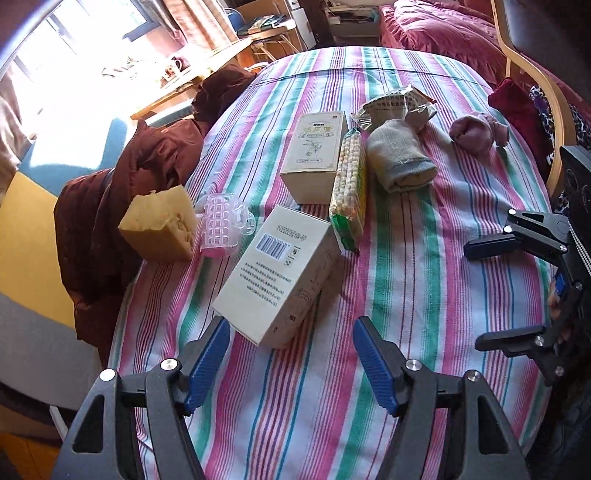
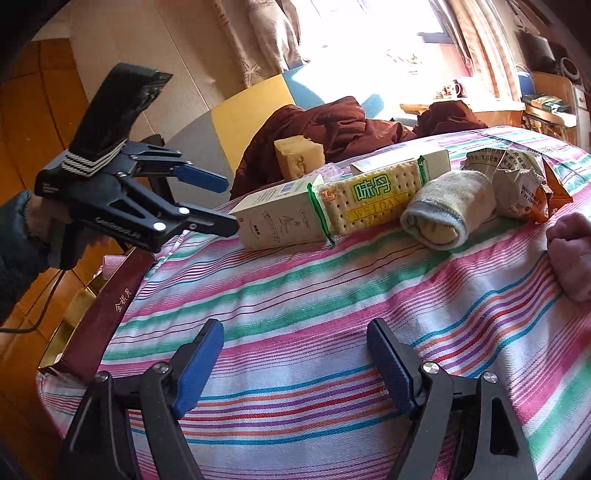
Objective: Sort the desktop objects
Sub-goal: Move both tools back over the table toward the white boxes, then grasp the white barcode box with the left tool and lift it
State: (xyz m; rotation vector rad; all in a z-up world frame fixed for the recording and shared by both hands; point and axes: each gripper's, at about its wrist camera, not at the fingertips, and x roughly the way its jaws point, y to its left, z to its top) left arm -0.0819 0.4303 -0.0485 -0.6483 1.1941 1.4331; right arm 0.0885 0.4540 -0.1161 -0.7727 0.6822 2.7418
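A striped cloth (image 1: 406,280) lies under and ahead of the jaws of the left gripper (image 1: 291,358). Left of those jaws, a brown coat (image 1: 110,229) is heaped against the cloth's edge. Far ahead and left, a mug (image 1: 177,65) stands on a sunlit desk (image 1: 221,55) beside a curtain (image 1: 207,22). Far ahead and right lies a magenta quilt (image 1: 443,26), with a bentwood chair (image 1: 532,74) nearer on the right. Left of the jaws of the right gripper (image 2: 295,354), a maroon box (image 2: 110,306) with a gold inside sits at the cloth's edge, above a wood floor (image 2: 33,110).
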